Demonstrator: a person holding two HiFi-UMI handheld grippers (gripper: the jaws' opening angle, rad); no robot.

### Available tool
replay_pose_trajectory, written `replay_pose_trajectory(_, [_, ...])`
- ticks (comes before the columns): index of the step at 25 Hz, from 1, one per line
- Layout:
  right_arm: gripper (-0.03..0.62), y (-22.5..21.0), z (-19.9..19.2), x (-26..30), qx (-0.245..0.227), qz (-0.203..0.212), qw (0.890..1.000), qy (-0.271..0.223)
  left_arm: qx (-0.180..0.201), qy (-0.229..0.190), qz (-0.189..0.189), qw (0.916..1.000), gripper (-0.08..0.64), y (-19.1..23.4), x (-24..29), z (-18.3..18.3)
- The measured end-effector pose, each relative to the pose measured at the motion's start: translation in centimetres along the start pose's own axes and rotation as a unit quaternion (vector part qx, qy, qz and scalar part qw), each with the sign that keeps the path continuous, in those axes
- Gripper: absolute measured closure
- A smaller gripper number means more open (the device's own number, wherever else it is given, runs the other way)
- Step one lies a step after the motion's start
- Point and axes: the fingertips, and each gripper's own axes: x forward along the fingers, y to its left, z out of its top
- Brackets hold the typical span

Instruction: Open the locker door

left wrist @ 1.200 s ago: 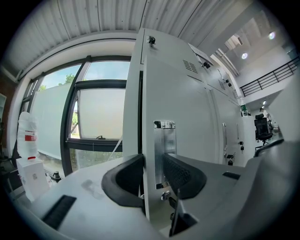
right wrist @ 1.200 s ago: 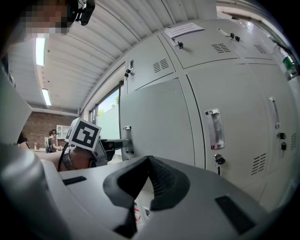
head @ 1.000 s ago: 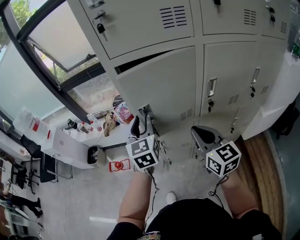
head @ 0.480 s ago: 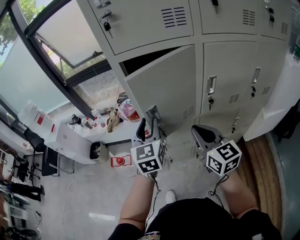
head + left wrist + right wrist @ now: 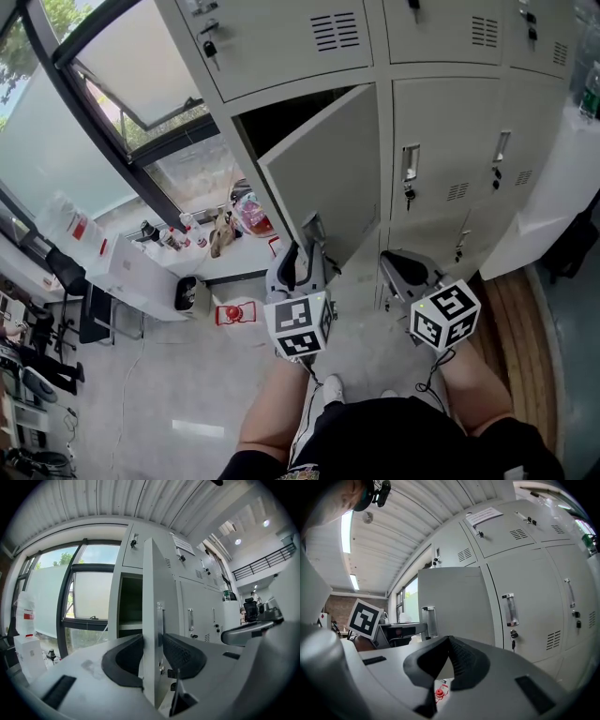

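The grey locker door (image 5: 328, 164) stands partly swung out from its dark compartment (image 5: 281, 117). My left gripper (image 5: 302, 253) is shut on the door's free edge by the handle. In the left gripper view the door edge (image 5: 151, 597) runs upright between the two pads (image 5: 180, 653), which press on both sides, and the open compartment (image 5: 131, 604) shows to its left. My right gripper (image 5: 401, 270) hangs to the right, in front of the lower lockers, with its jaws shut on nothing (image 5: 449, 640). From the right gripper view I see the door's outer face (image 5: 457, 602) and its handle (image 5: 430, 620).
Closed lockers with handles and keys (image 5: 408, 178) stand right of the open one. A window (image 5: 122, 84) is at the left, above a white shelf with bottles (image 5: 173, 248). A small red object (image 5: 232, 312) lies on the floor. My shoe (image 5: 333, 386) is below.
The locker door has swung out wider, from a narrow gap to well open. My left gripper came back and slightly right with its edge. The right gripper stayed where it was.
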Motion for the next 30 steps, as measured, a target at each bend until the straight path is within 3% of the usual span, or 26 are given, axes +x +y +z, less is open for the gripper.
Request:
replay_pose_trajectory(11, [0.538,-0.5,-1.2,-2.4,0.003,0.007,1.0,0.012,0.013,-0.014,-0.056,0.9982,0.431,-5.4,-1.6,-0.1])
replay_pose_trajectory(22, [0.538,-2.3,-1.2,-5.2,0.007,-0.012,1.0,0.007,0.023,-0.009,-0.152,0.988,0.454,-13.1,-2.6,0.0])
replay_pose_trajectory(30, [0.538,-3.3,-1.1,-7.9,0.006,-0.026,1.0,0.003,0.024,-0.008,-0.169,0.9853,0.465,-16.5,-2.7,0.0])
